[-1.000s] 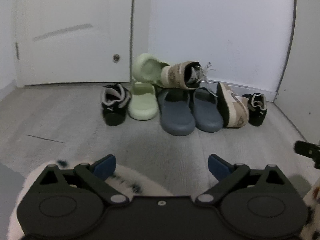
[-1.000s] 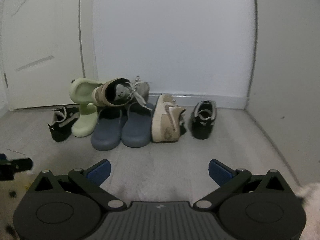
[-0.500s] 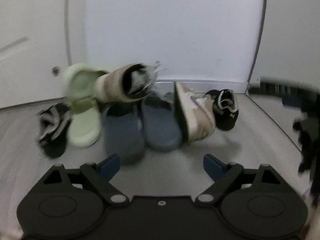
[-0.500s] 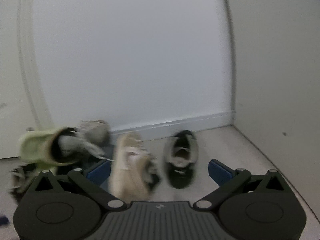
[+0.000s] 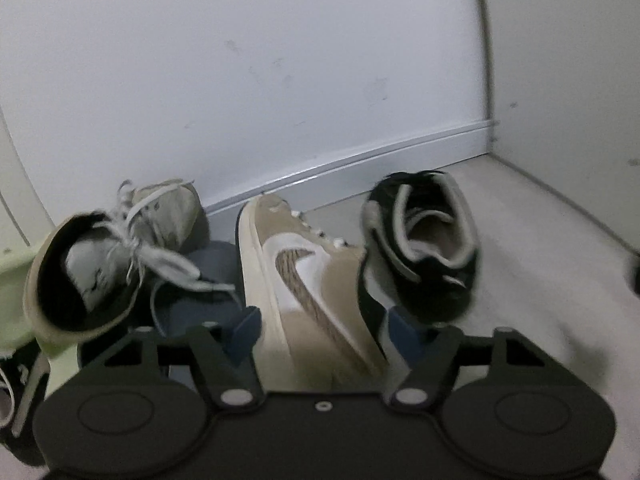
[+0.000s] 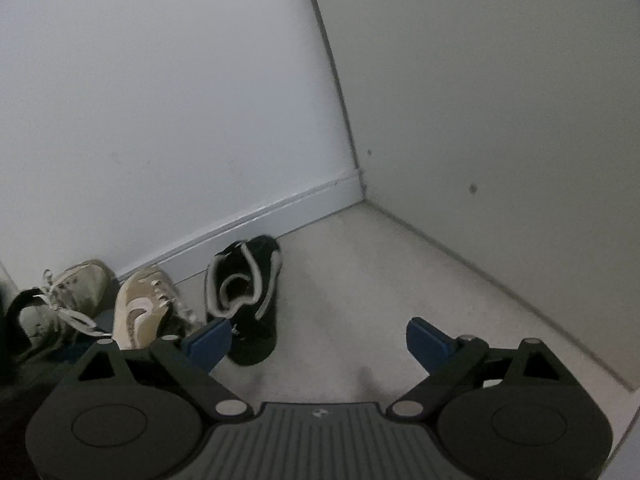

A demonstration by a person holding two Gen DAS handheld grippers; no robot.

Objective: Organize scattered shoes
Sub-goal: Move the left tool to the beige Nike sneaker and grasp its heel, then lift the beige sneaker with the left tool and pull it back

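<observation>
the left gripper (image 5: 320,330) has its blue pads either side of the tan sneaker (image 5: 304,280), which lies tipped on its side, cream sole to the left, white swoosh patch and brown woven stripe facing up; whether the pads press it i cannot tell. just right of it a black shoe (image 5: 428,248) stands upright, padded grey collar, matte suede-like body. left of it a second tan shoe (image 5: 104,256), worn canvas with loose frayed laces, is propped over dark blue-grey slides (image 5: 200,304) beside a pale green slide (image 5: 12,288).

the right gripper (image 6: 318,340) is spread wide and empty over bare pale floor (image 6: 380,280), its left pad (image 6: 210,340) overlapping the black shoe's (image 6: 244,304) heel in view. smooth white walls meet at the corner.
</observation>
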